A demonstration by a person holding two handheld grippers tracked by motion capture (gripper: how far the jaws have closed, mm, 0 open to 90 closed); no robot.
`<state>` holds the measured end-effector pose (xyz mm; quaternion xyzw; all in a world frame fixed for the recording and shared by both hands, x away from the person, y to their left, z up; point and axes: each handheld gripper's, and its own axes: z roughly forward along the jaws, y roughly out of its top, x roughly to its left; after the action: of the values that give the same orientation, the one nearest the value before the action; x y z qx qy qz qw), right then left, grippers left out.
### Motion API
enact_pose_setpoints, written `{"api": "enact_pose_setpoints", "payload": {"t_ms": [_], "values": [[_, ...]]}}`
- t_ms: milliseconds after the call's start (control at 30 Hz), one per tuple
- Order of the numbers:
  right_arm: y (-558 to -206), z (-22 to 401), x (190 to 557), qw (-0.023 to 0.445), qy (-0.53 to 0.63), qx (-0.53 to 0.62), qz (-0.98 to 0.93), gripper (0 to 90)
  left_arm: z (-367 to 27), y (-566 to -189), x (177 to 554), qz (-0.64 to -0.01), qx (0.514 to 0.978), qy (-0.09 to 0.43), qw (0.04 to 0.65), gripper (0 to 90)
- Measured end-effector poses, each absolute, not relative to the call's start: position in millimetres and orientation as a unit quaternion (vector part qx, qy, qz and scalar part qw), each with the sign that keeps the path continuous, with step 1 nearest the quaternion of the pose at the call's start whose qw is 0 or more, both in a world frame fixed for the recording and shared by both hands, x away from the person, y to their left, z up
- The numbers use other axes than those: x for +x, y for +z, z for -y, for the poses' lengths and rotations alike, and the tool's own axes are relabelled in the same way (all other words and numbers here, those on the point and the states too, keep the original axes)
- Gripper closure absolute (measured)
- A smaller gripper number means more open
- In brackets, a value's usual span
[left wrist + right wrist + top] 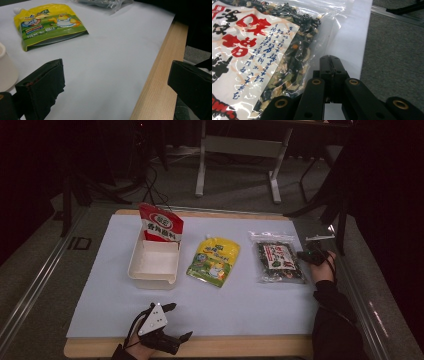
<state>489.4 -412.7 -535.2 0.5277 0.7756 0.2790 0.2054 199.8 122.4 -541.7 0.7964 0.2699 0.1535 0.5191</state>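
Here the clear bag of dried vegetables (278, 262) lies flat at the right side of the white sheet (200, 310) that covers the tabletop (240, 346), its white label with red characters facing up. The right tongs (306, 255) sit at the bag's right edge, and the right gripper view shows the bag (262, 50) close up, with dark and pale flakes under crinkled film. In that view the right tongs (332, 65) have their jaws pressed together, tips just beside the bag's transparent margin; whether any film is pinched between them cannot be told.

Left of the bag, near the middle of the sheet, lies a yellow-and-green spout pouch (214, 261), flat and slightly angled. Further left stands a white rectangular tub (154, 265) with a red-and-white sachet (161, 224) propped upright at its far end.

At the near edge, the left tongs (180, 322) rest low over the sheet and the wooden rim, well apart from every package. In the left gripper view the left tongs (116, 82) stand wide apart with nothing between them.
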Motion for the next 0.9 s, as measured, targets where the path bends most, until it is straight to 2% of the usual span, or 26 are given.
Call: {"api": "enact_pose_setpoints", "payload": {"t_ms": [600, 900], "values": [[-535.8, 368.1, 455.1, 0.187, 0.29, 0.488, -0.802, 90.0, -120.4, -538.8, 197.7, -0.26, 0.8, 0.158, 0.518, 2.0], [-537.2, 359.0, 437.2, 0.169, 0.307, 0.476, -0.806, 90.0, -119.1, -538.6, 198.2, -0.256, 0.801, 0.157, 0.517, 2.0]]}}
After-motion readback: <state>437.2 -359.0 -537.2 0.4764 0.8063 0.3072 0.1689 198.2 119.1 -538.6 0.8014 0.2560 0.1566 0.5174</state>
